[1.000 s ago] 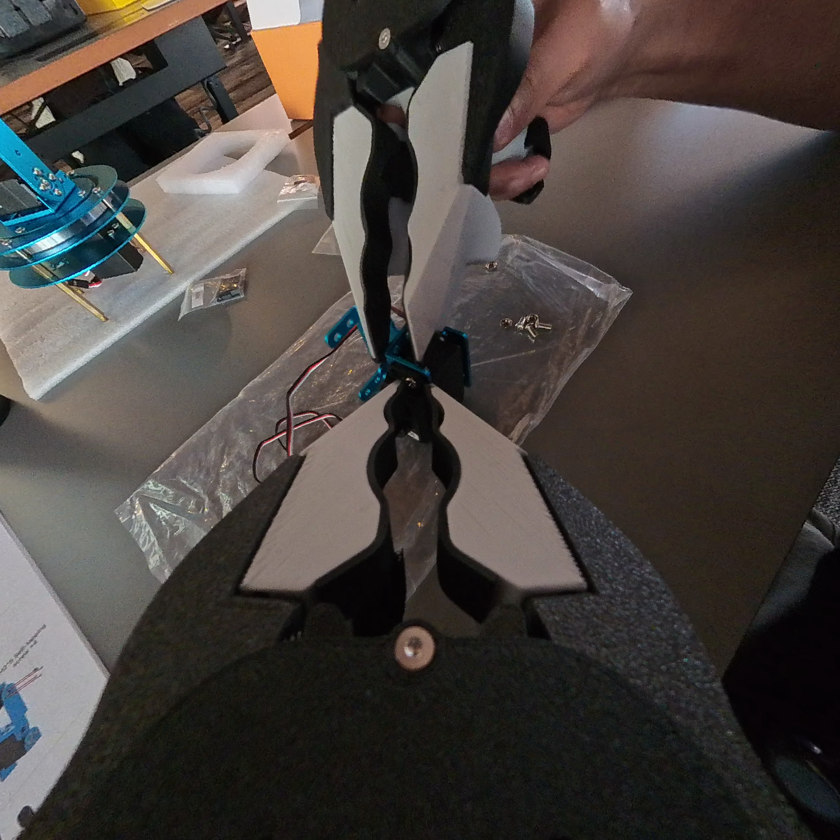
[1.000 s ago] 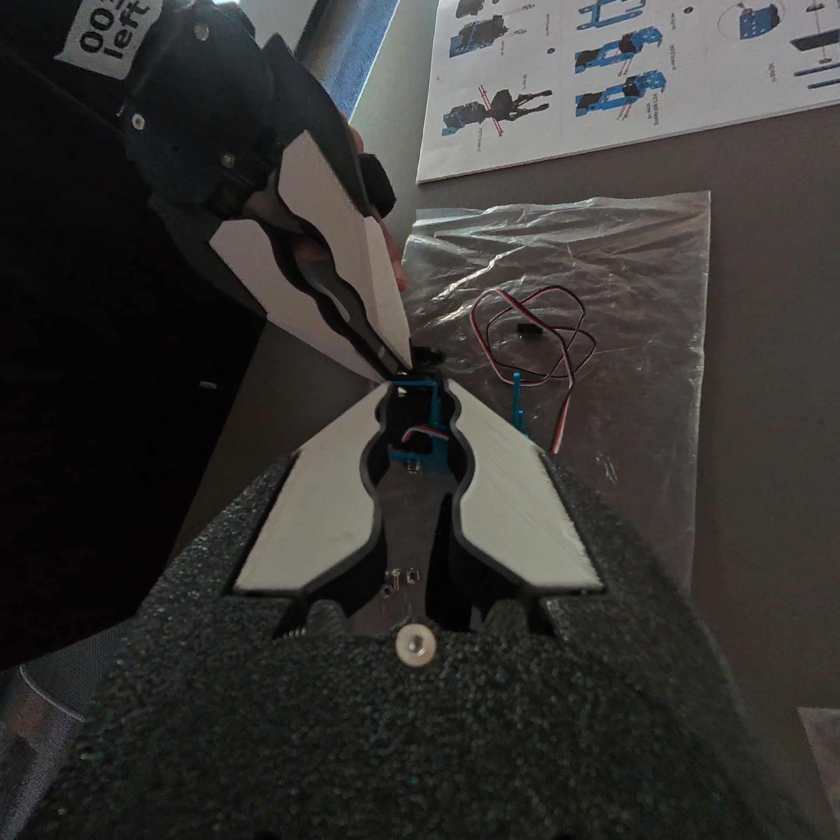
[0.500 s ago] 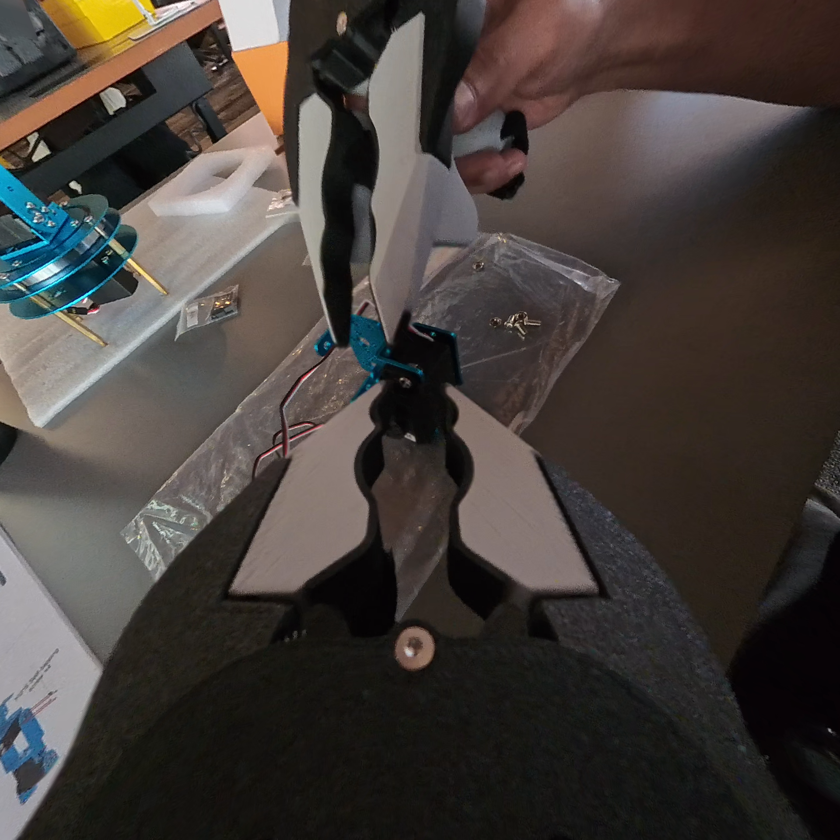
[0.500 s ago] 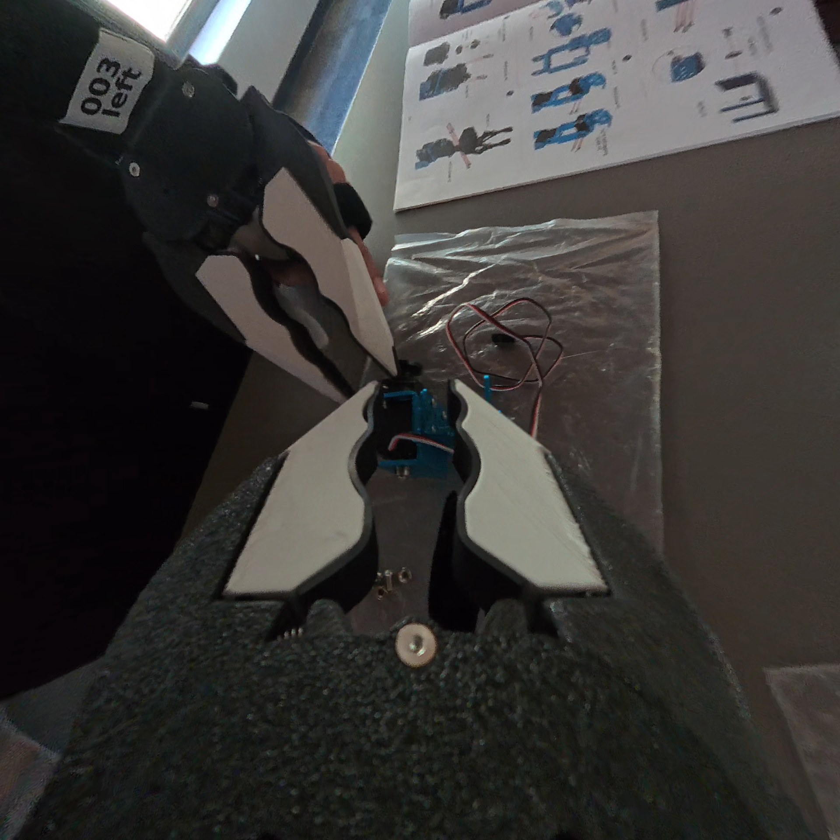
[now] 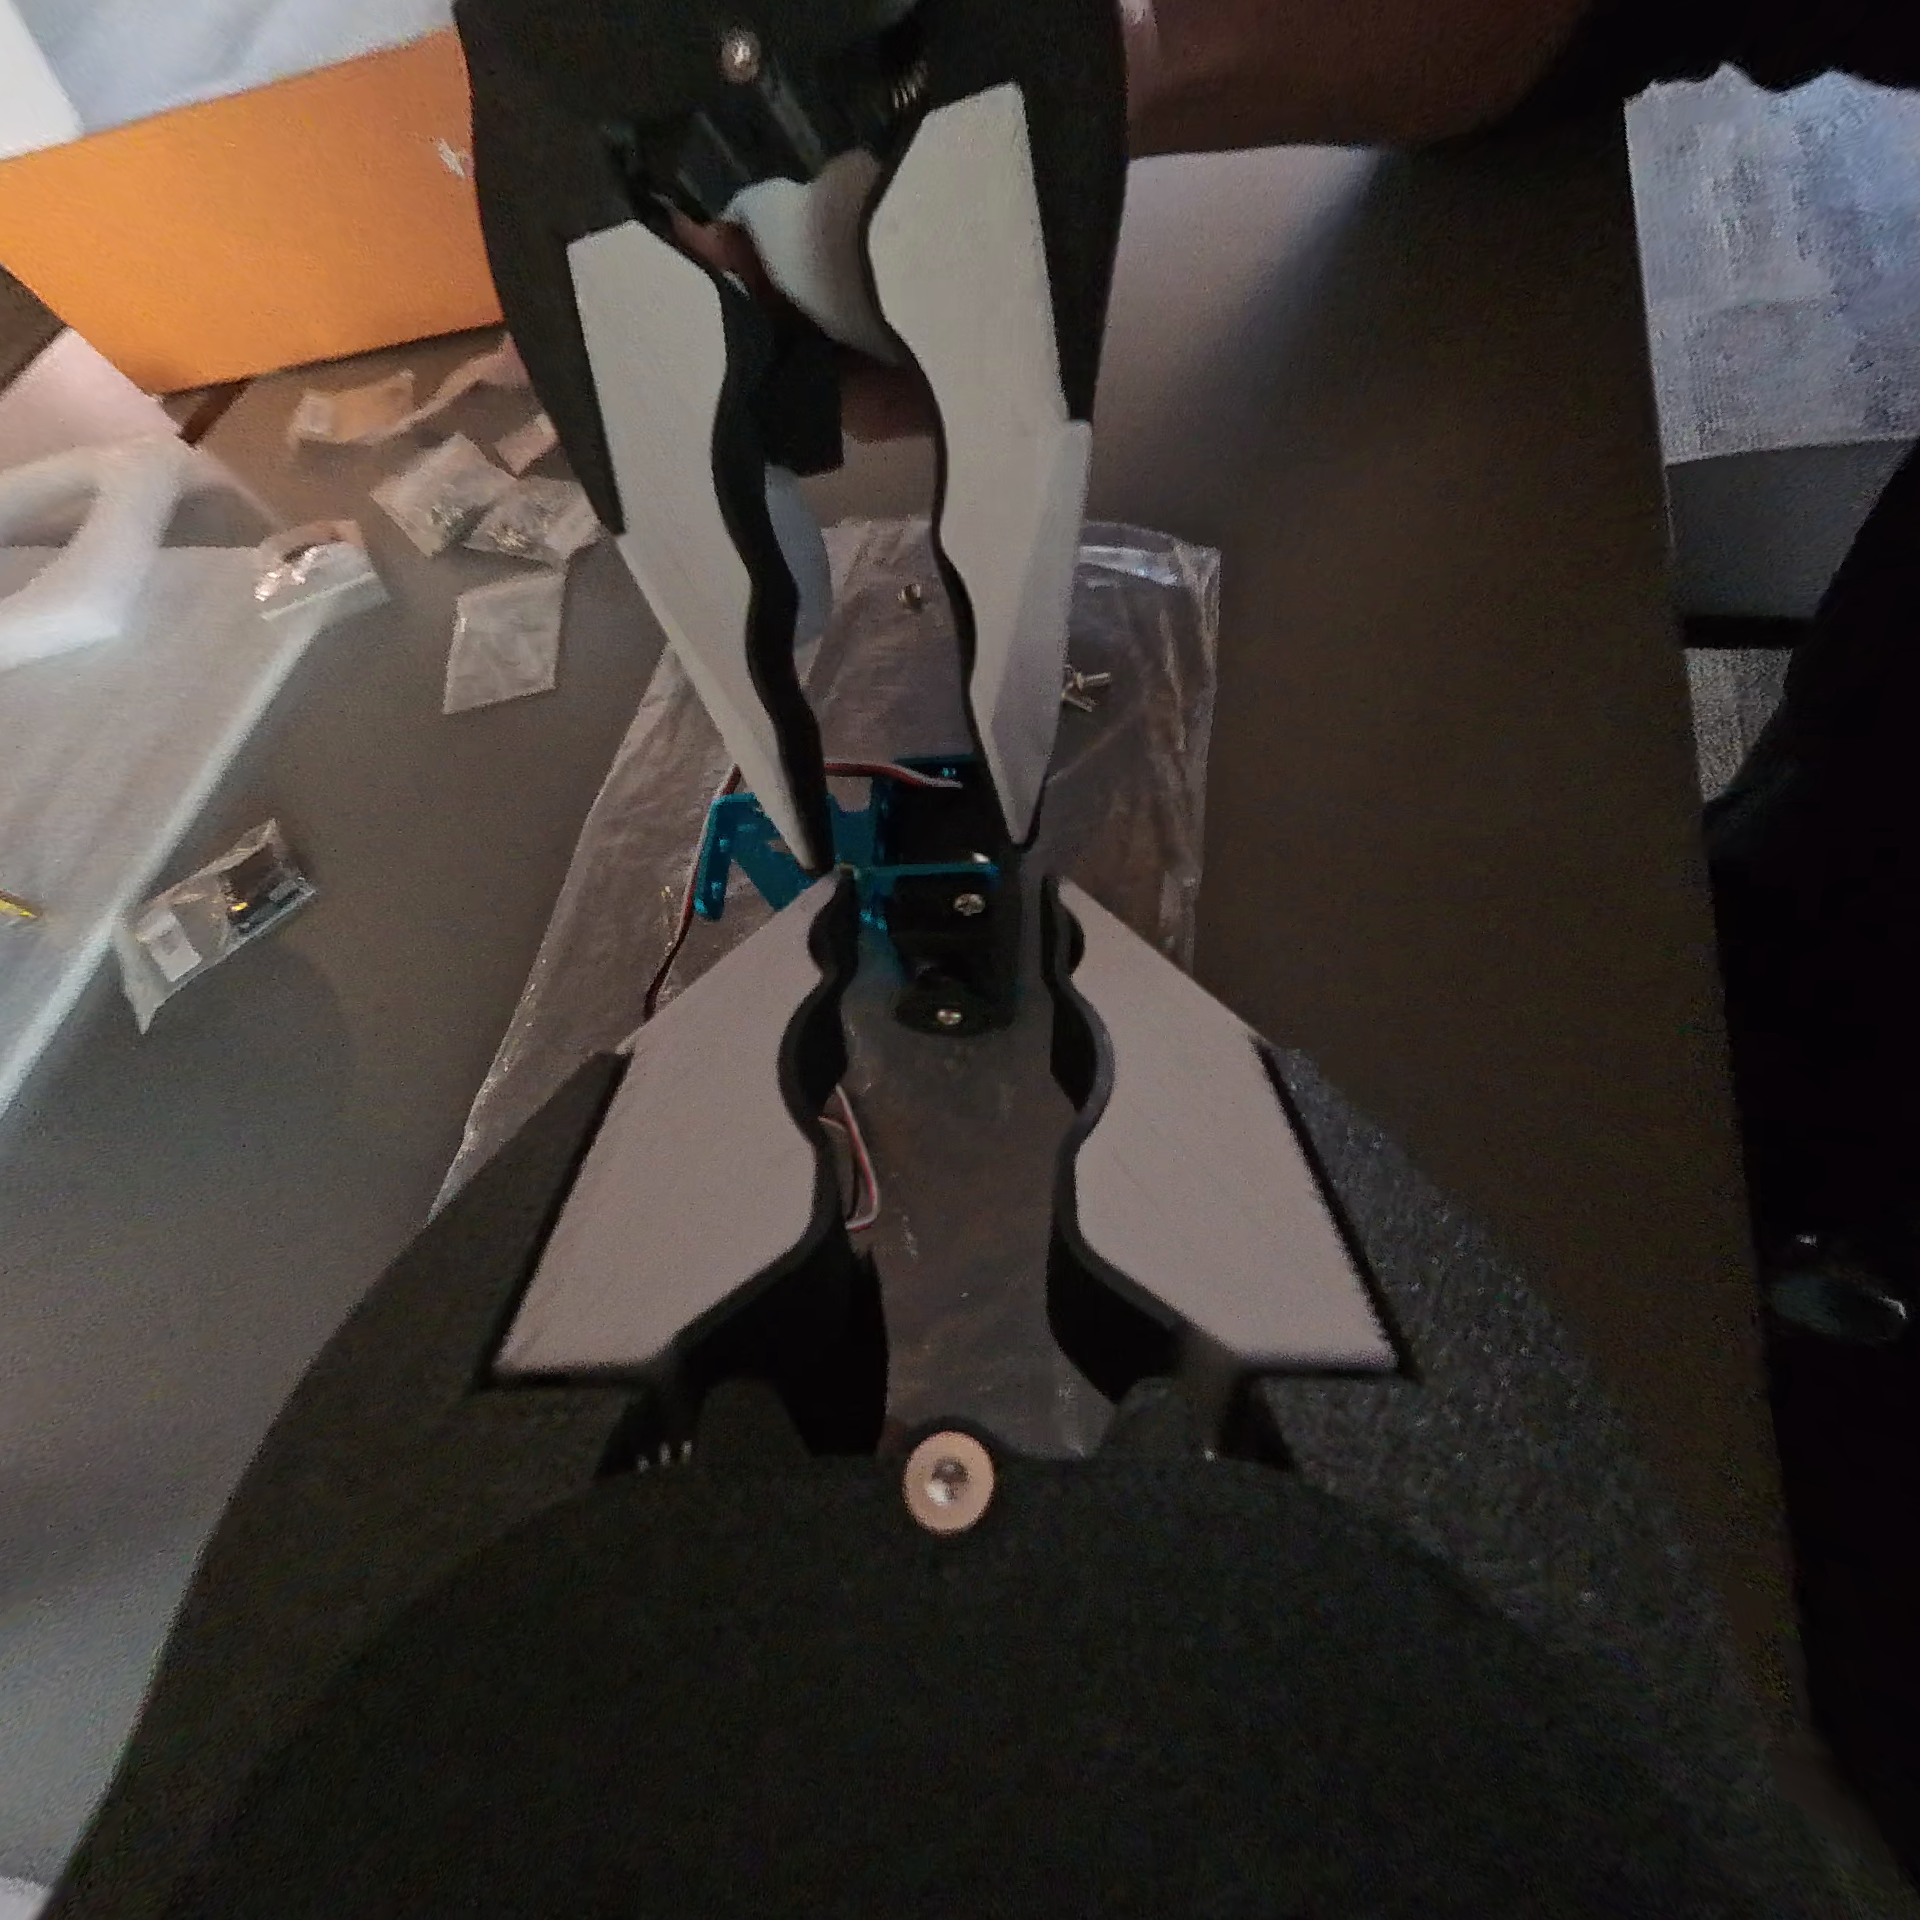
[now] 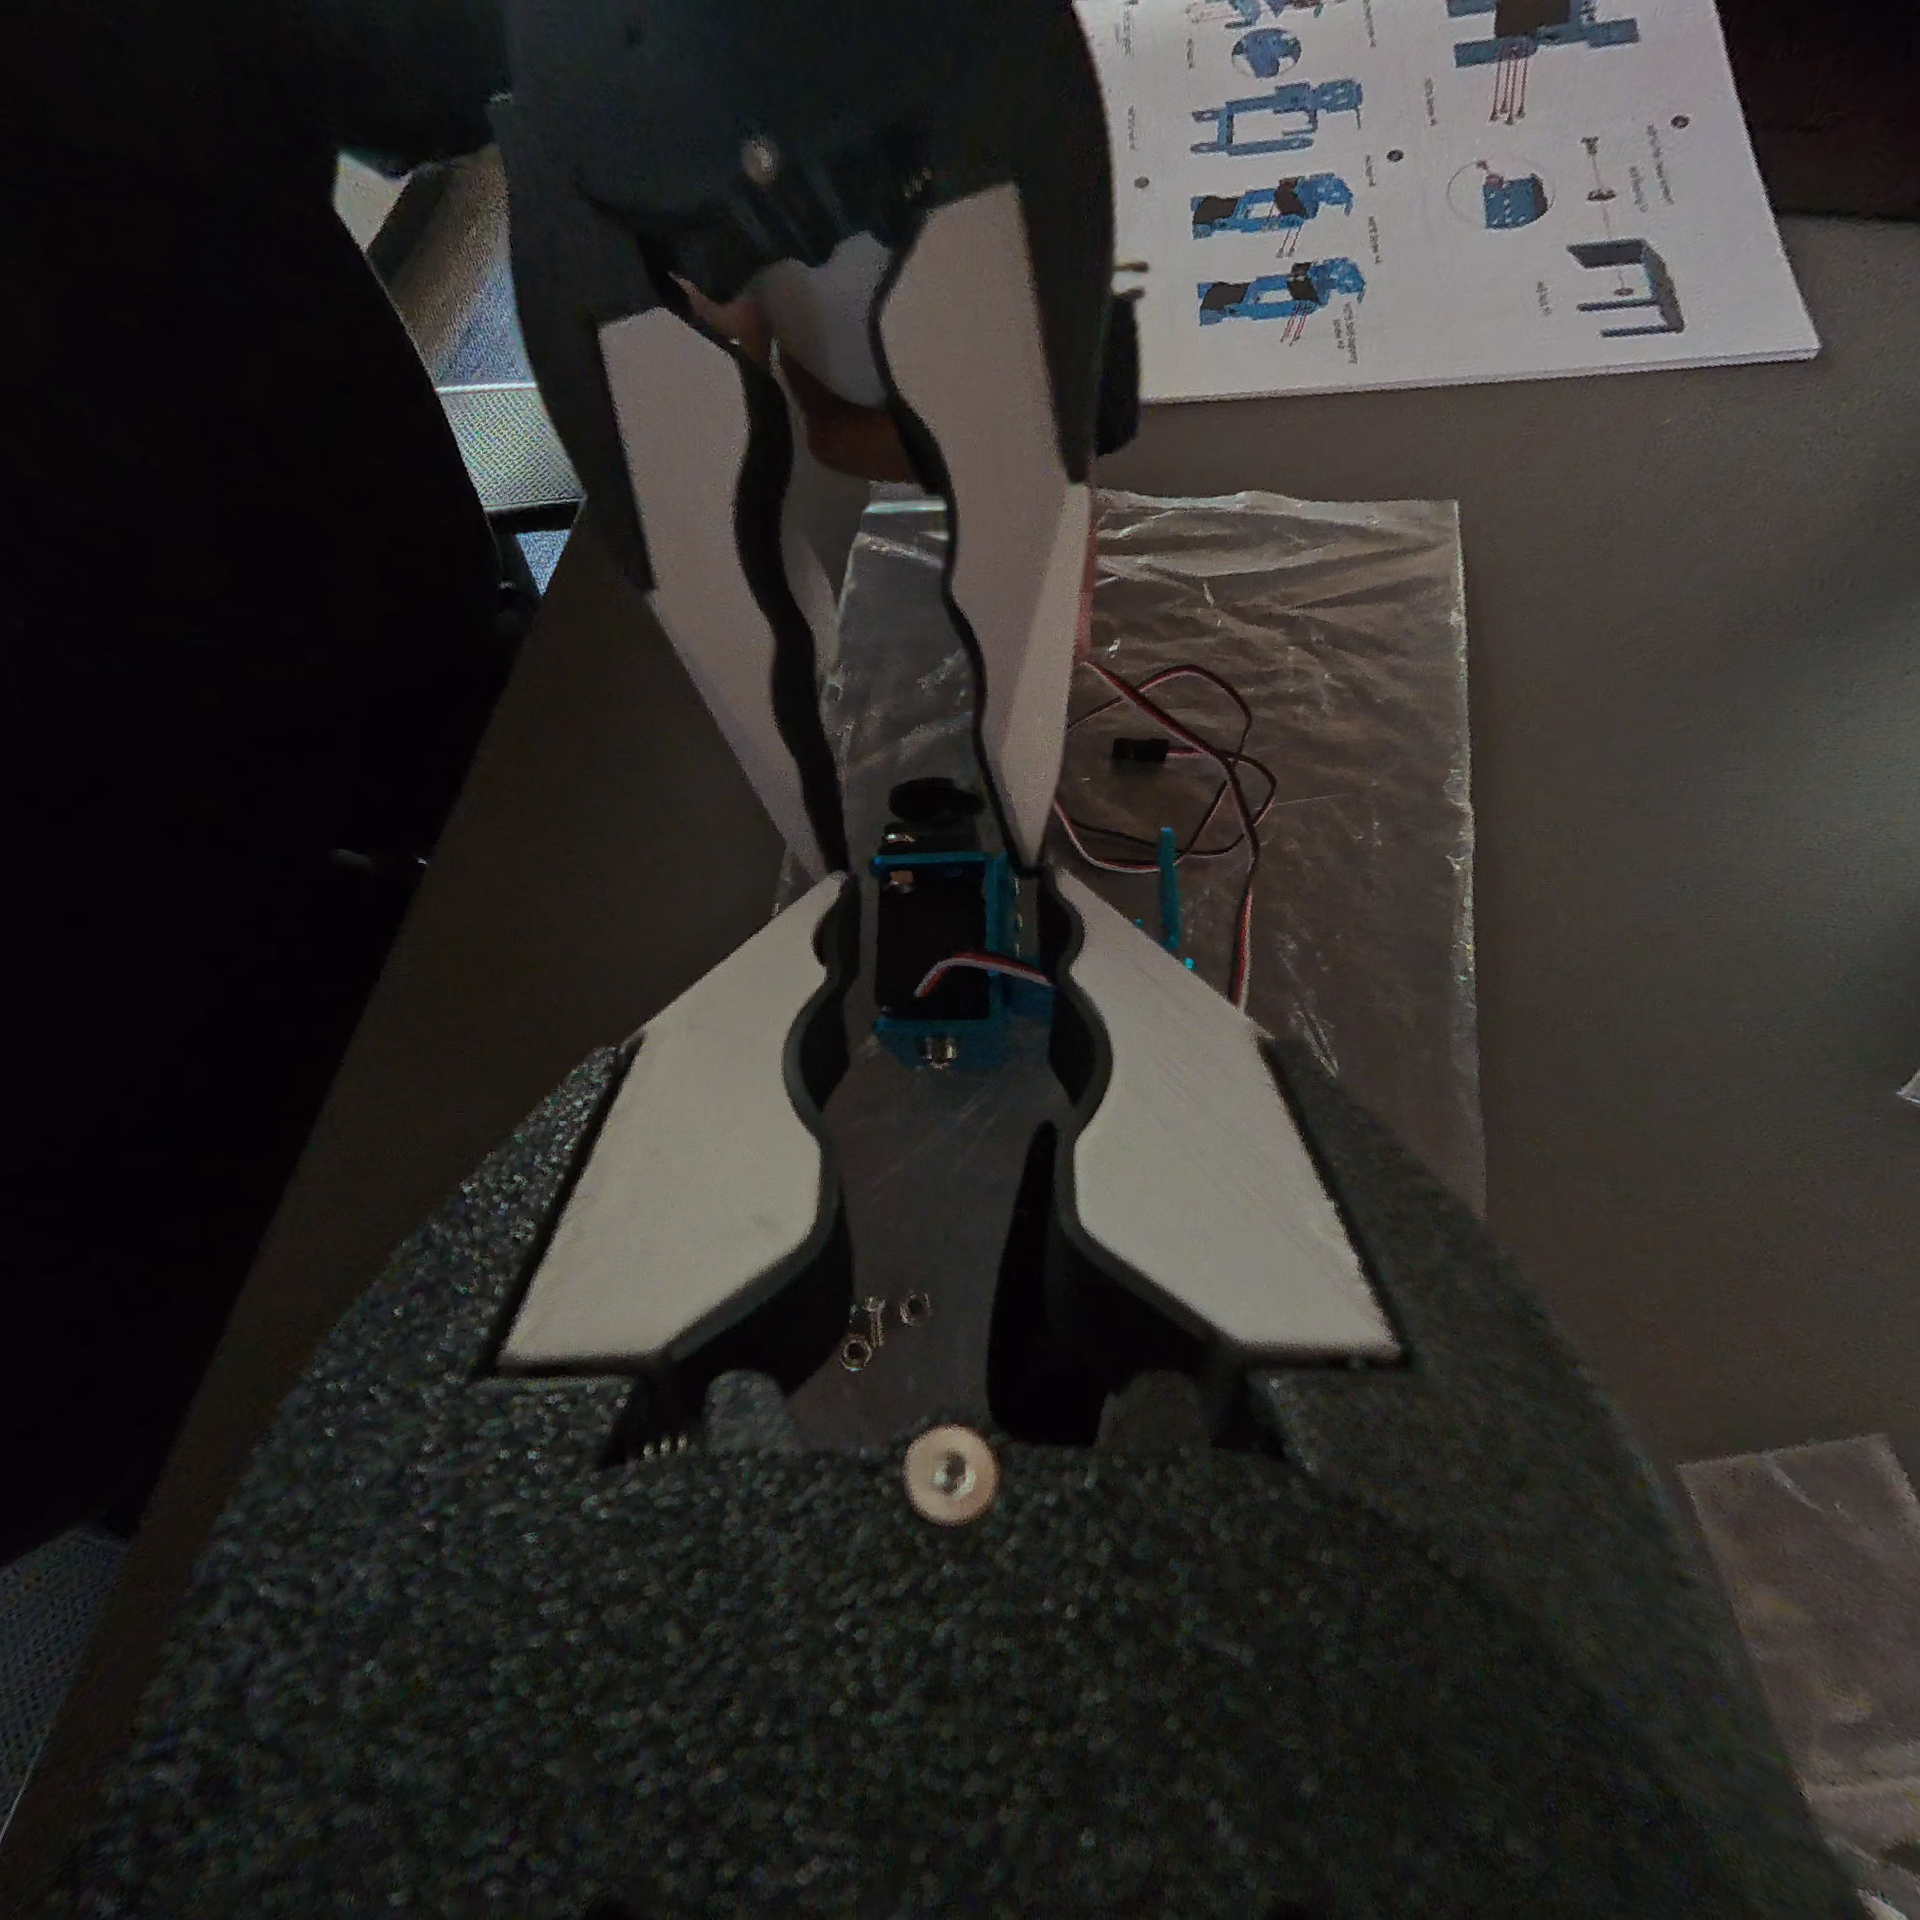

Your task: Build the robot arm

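Grey table point(image 6: 1621, 644): printed instruction sheet point(image 6: 1455, 197) beyond both spread claws.

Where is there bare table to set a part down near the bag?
Bare table runs right of the clear bag, out to the table's edge, in the left wrist view. Left of the bag it is crowded: small parts packets and white foam. The bag itself holds the blue servo bracket and loose screws.
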